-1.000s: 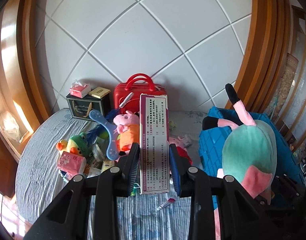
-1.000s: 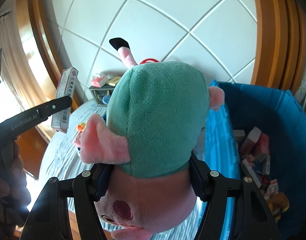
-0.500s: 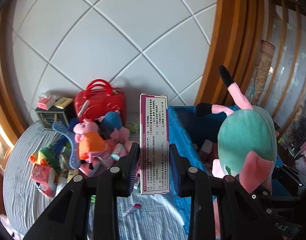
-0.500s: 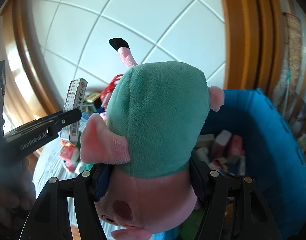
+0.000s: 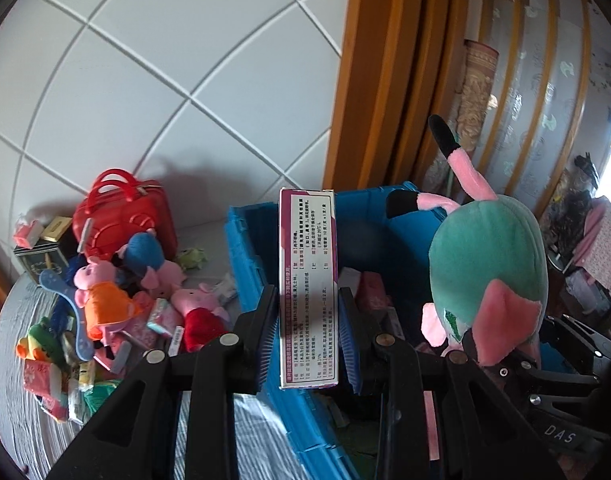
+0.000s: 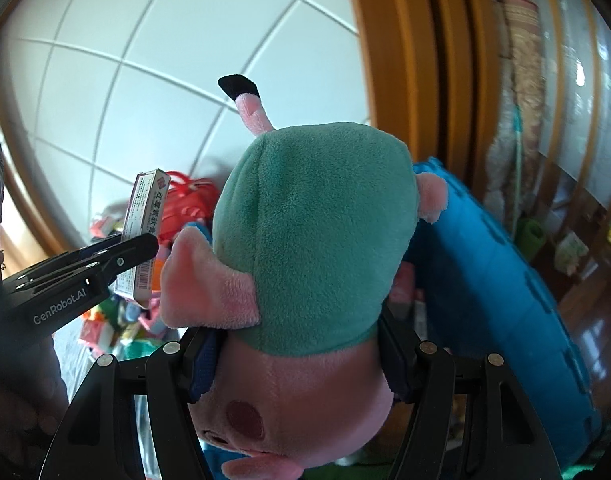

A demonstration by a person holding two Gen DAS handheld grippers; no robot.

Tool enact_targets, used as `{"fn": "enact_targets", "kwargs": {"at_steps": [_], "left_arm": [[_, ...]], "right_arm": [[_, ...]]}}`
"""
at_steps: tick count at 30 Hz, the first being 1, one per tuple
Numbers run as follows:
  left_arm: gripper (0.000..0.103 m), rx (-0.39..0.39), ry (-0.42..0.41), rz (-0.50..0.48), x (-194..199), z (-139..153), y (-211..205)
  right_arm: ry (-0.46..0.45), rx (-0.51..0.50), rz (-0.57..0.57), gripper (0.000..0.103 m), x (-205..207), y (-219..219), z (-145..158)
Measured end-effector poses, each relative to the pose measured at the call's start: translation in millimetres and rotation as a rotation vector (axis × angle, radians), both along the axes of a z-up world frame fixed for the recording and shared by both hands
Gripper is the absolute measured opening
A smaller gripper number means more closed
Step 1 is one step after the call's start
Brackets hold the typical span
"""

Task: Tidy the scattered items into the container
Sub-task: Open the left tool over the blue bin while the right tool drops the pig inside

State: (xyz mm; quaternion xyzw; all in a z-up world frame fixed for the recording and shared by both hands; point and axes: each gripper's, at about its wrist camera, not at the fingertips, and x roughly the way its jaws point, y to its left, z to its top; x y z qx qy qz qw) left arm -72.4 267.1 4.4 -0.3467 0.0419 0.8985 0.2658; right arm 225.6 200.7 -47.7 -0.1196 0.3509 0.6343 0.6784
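My left gripper (image 5: 307, 322) is shut on a tall white and purple medicine box (image 5: 307, 264), held upright over the near left wall of the blue crate (image 5: 249, 264). The box also shows in the right wrist view (image 6: 143, 236). My right gripper (image 6: 301, 354) is shut on a green-dressed pink pig plush (image 6: 309, 240), held upside down above the crate (image 6: 497, 280). The plush also shows in the left wrist view (image 5: 485, 276), at the right over the crate. Scattered toys and packets (image 5: 105, 312) lie on the striped cloth left of the crate.
A red toy suitcase (image 5: 121, 216) and a dark box (image 5: 37, 260) stand at the back left against the tiled wall. Several small boxes (image 5: 369, 296) lie inside the crate. A wooden frame (image 5: 373, 80) rises behind the crate.
Both grippers have swung right with their loads. The medicine box now stands over the crate instead of over the toy pile, and the plush is above the crate.
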Motion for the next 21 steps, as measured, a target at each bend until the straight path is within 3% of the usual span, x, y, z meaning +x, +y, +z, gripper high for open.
{"fn": "enact_targets", "kwargs": {"at_steps": [10,21], "left_arm": [[0.029,-0.007,-0.057,-0.093,-10,-24,70],[0.029,-0.03,-0.07,-0.106,-31,-36,102]], "right_arm": [[0.0,-0.058,-0.1,0.067,55,-9,-21],[0.004,-0.086,-0.16,0.067,90,-1,-35]]}}
